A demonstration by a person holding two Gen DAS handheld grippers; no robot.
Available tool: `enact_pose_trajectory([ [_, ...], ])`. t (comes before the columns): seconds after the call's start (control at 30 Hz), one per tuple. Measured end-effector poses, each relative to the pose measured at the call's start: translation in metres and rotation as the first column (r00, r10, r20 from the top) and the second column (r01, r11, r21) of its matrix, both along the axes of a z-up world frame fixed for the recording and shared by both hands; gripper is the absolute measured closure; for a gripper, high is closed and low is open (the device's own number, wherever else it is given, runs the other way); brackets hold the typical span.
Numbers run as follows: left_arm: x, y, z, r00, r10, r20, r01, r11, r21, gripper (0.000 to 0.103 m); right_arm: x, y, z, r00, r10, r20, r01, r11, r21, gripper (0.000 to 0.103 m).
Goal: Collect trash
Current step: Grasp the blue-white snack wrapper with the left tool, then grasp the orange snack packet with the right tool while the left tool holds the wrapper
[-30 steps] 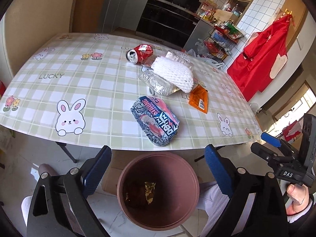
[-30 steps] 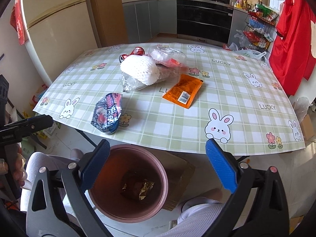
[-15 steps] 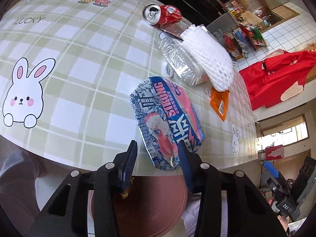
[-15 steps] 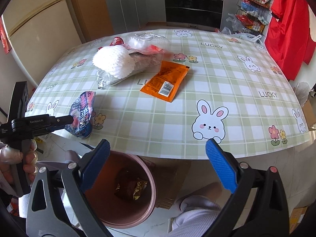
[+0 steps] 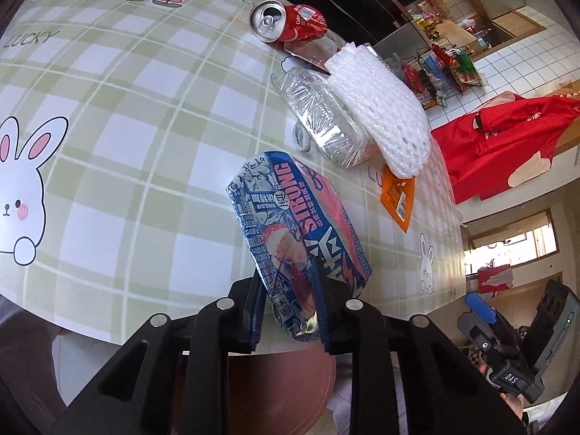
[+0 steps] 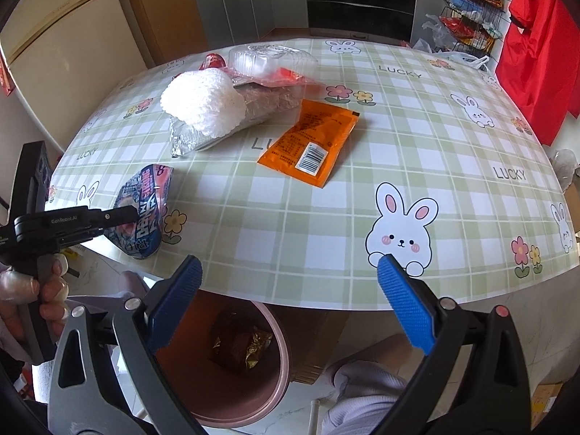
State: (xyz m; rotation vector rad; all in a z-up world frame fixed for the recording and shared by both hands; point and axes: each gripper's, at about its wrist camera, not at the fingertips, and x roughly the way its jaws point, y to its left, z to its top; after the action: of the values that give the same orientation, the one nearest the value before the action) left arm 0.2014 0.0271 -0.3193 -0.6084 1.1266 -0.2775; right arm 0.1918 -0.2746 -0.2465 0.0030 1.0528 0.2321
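Observation:
A blue and red snack wrapper [image 5: 290,224] lies at the table's near edge. My left gripper [image 5: 288,282] has its jaws closing on the wrapper's near end, both pads against it; the right wrist view shows the same left gripper [image 6: 123,217] on the wrapper [image 6: 145,210]. My right gripper [image 6: 290,264] hangs open and holds nothing, above the brown bin [image 6: 284,355], which sits on the floor under the table edge with a foil wrapper [image 6: 239,344] inside. An orange sachet [image 6: 311,141], a white foam net [image 6: 203,101], a crushed clear bottle [image 5: 319,119] and a red can [image 5: 290,25] lie further back.
The check tablecloth [image 6: 398,137] with rabbit prints covers the table. A clear plastic box [image 6: 268,59] lies behind the foam net. A red garment [image 6: 533,54] hangs at right, a fridge [image 6: 65,54] stands at left. A person's knee [image 6: 362,391] is beside the bin.
My left gripper came down from above the bin to the table edge and narrowed its jaws around the snack wrapper's near end. My right gripper sank a little closer to the table, still open.

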Motion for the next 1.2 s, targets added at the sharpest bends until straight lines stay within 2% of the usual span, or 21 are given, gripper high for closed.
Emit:
enact_pose_trajectory([
  [0.1,-0.001,-0.003,0.01,0.999,-0.031,0.029,0.03,0.999,0.028,0.086,0.001,-0.001,-0.001,1.0,-0.011,0.006,0.011,1.0,-0.005,0.007],
  [0.17,-0.004,-0.003,0.021,0.996,-0.042,0.079,0.039,0.998,0.042,0.097,0.001,-0.002,-0.001,1.0,-0.013,0.01,0.013,1.0,0.001,0.007],
  [0.2,-0.006,-0.001,0.026,0.994,-0.043,0.1,0.04,0.999,0.032,0.099,0.002,-0.002,-0.002,1.0,-0.014,0.012,0.014,1.0,0.002,0.007],
  [0.47,-0.015,0.02,0.06,0.976,0.002,0.22,-0.015,0.998,0.059,0.099,0.022,-0.007,-0.008,0.999,-0.016,0.034,0.016,1.0,0.018,0.007],
  [0.67,-0.021,0.034,0.081,0.955,0.056,0.291,-0.085,0.992,0.088,0.099,0.078,-0.012,-0.014,0.994,-0.052,0.1,0.045,0.996,0.072,0.007],
  [0.73,-0.024,0.038,0.084,0.951,0.07,0.3,-0.103,0.99,0.096,0.099,0.105,-0.011,-0.021,0.992,-0.084,0.09,0.076,0.993,0.09,0.007],
  [0.97,-0.032,0.053,0.085,0.95,0.104,0.293,-0.139,0.985,0.101,0.099,0.165,0.014,-0.057,0.992,-0.129,-0.01,0.129,0.991,0.022,0.007],
  [1.1,-0.034,0.056,0.086,0.95,0.107,0.294,-0.146,0.983,0.114,0.099,0.178,0.024,-0.072,0.989,-0.145,-0.041,0.142,0.987,-0.07,0.007],
  [1.2,-0.034,0.057,0.087,0.949,0.102,0.3,-0.143,0.983,0.118,0.099,0.178,0.024,-0.079,0.989,-0.134,-0.065,0.127,0.987,-0.093,0.012],
])
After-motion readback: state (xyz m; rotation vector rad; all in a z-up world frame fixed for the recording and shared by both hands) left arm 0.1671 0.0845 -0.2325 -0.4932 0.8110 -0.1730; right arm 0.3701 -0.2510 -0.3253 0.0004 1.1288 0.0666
